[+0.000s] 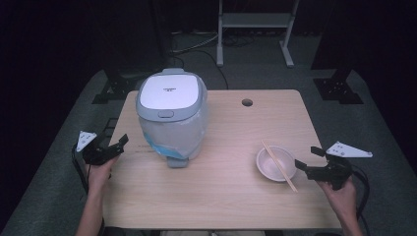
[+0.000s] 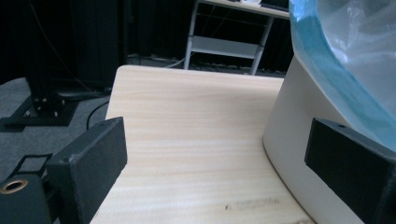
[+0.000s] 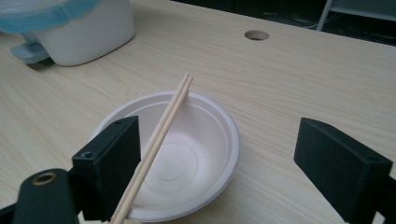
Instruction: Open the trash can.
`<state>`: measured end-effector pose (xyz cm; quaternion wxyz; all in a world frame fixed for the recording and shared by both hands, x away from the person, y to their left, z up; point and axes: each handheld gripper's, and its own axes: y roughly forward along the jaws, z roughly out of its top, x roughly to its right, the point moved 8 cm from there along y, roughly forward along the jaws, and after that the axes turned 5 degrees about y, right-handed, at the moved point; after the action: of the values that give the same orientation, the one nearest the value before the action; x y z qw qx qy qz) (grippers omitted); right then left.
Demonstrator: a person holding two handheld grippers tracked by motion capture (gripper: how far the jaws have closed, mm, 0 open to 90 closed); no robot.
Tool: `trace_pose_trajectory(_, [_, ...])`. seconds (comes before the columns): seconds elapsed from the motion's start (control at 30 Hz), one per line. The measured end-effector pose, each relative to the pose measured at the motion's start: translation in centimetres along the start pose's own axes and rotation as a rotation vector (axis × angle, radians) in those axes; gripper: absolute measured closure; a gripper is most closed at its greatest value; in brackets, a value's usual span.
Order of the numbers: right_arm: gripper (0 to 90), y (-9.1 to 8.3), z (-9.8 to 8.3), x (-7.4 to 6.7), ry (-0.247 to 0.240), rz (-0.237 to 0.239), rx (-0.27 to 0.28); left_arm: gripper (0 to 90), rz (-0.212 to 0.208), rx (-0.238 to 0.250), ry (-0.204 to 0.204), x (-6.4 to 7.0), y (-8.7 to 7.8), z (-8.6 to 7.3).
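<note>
Both my claws hang with jaws apart, holding nothing: from above, my left gripper [image 1: 114,146] sits at the table's [image 1: 221,196] left edge beside the rice cooker [image 1: 170,115], my right gripper [image 1: 307,162] just right of the white bowl [image 1: 275,164] bridged by chopsticks [image 1: 279,166]. Left gripper view: cooker [image 2: 289,135] rises at right. Right gripper view: bowl [image 3: 205,154] and chopsticks [image 3: 161,135] lie near, toward my left jaw.

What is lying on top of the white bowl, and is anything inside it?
A pair of pale wooden chopsticks rests across the rim of the shallow white paper bowl. The visible inside looks empty; the strip beneath the chopsticks is covered.
</note>
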<state>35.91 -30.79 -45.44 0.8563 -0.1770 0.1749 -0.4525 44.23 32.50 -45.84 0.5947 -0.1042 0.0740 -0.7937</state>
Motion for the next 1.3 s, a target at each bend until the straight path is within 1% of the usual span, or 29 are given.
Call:
trace_pose_trajectory(0.03, [13.3,0.1,0.0,0.0,0.000,0.005,-0.001,4.8,-0.004,-0.001,0.006,0.0,0.3,0.1])
trace_pose_trajectory(0.23, [13.2,0.3,0.0,0.4,0.008,0.012,-0.008,4.9,-0.028,-0.022,0.010,0.4,2.6,0.2])
trace_pose_trajectory(0.4, [13.3,0.2,-0.1,0.1,0.007,0.019,-0.010,4.9,-0.049,-0.013,0.004,0.2,4.1,0.5])
trace_pose_trajectory(0.5, [13.3,0.2,-0.1,-0.1,0.000,0.020,-0.013,4.8,-0.061,-0.019,0.013,0.2,5.0,0.9])
trace_pose_trajectory(0.6, [13.3,0.3,-0.1,-0.2,-0.005,0.022,-0.016,4.8,-0.064,-0.032,0.040,0.3,5.9,1.4])
trace_pose_trajectory(0.7, [13.3,0.4,-0.1,-0.2,-0.002,0.025,-0.020,4.8,-0.071,-0.027,0.041,0.6,6.6,2.0])
trace_pose_trajectory(0.73, [13.3,0.4,-0.1,-0.1,-0.003,0.026,-0.022,4.8,-0.080,-0.025,0.040,0.9,7.0,2.2])
trace_pose_trajectory(0.8, [13.3,0.5,-0.2,-0.1,-0.001,0.027,-0.026,4.8,-0.083,-0.028,0.041,1.0,7.1,2.3])
trace_pose_trajectory(0.83, [13.2,0.4,-0.2,-0.1,0.000,0.029,-0.026,4.8,-0.094,-0.030,0.047,1.5,7.6,2.4])
trace_pose_trajectory(0.87, [13.2,0.4,-0.2,-0.1,-0.002,0.029,-0.026,4.8,-0.103,-0.034,0.056,1.6,7.8,2.5])
trace_pose_trajectory(0.97, [13.3,0.3,-0.2,-0.2,-0.007,0.030,-0.029,4.8,-0.132,-0.036,0.064,2.4,8.2,2.5])
trace_pose_trajectory(1.1, [13.3,0.2,-0.3,-0.3,-0.012,0.034,-0.036,4.8,-0.178,-0.034,0.064,3.4,8.7,2.5])
trace_pose_trajectory(1.3, [13.3,0.3,-0.4,-0.4,-0.014,0.037,-0.040,5.4,-0.191,-0.034,0.059,3.5,8.9,2.5])
